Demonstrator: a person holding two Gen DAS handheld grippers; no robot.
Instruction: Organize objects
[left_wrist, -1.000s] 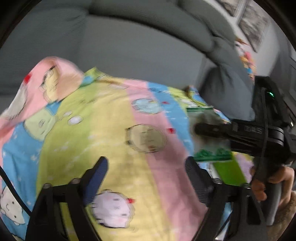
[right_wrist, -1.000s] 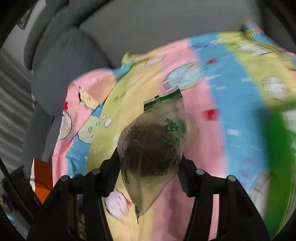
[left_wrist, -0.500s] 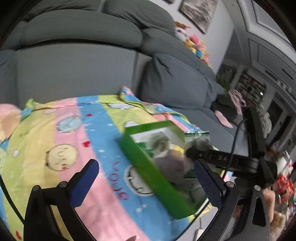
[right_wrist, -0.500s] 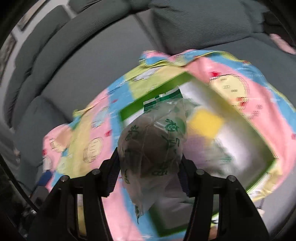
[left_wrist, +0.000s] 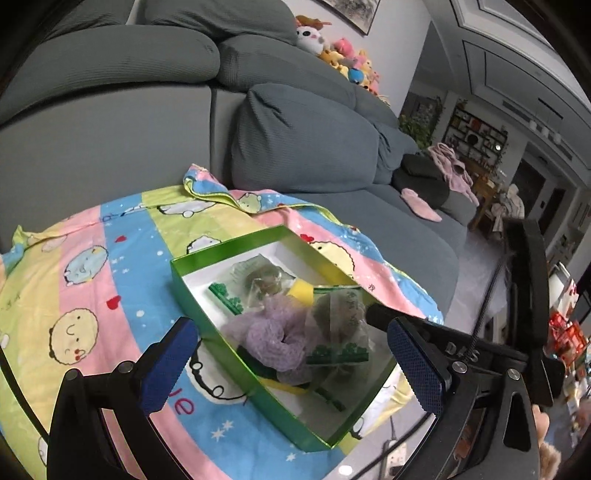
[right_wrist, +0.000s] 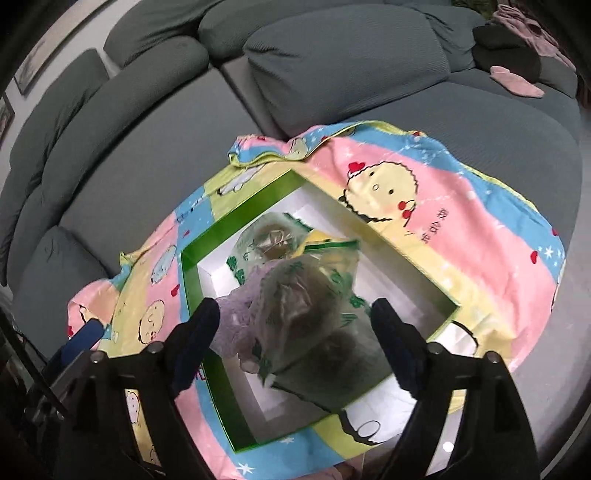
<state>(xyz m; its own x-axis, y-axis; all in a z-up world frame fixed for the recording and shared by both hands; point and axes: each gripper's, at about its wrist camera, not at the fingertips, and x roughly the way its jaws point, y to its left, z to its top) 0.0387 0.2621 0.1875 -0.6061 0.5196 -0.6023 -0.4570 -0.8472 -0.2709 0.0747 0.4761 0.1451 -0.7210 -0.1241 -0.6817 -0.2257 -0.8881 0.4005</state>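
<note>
**Packet released over the box, most items already in**

Right gripper (right_wrist: 295, 332): fingers spread wide, released. The clear packet with green print (right_wrist: 306, 295) sits between them but neither pad touches it; it looks dropped, or just about to settle, inside the green box (right_wrist: 192, 280). Left gripper (left_wrist: 291, 354): fingers also spread apart, holding nothing, hovering over the near wall of the box.

Just beyond the left fingers, inside the box: purple knitted scrunchie (left_wrist: 273, 332), the same packet to its right (left_wrist: 340, 317), a second clear packet (left_wrist: 264, 282) further in, a yellow item (left_wrist: 301, 290) half hidden between them. The far end of the box shows bare white floor.

Box rests on the cartoon-print blanket (left_wrist: 92, 280); no loose items visible on it around the box. Behind it, a grey sofa (left_wrist: 295, 136).

Judgement: sorting is nearly done or done. What's left is pulling the right gripper clear, unless more objects lie out of view.
</note>
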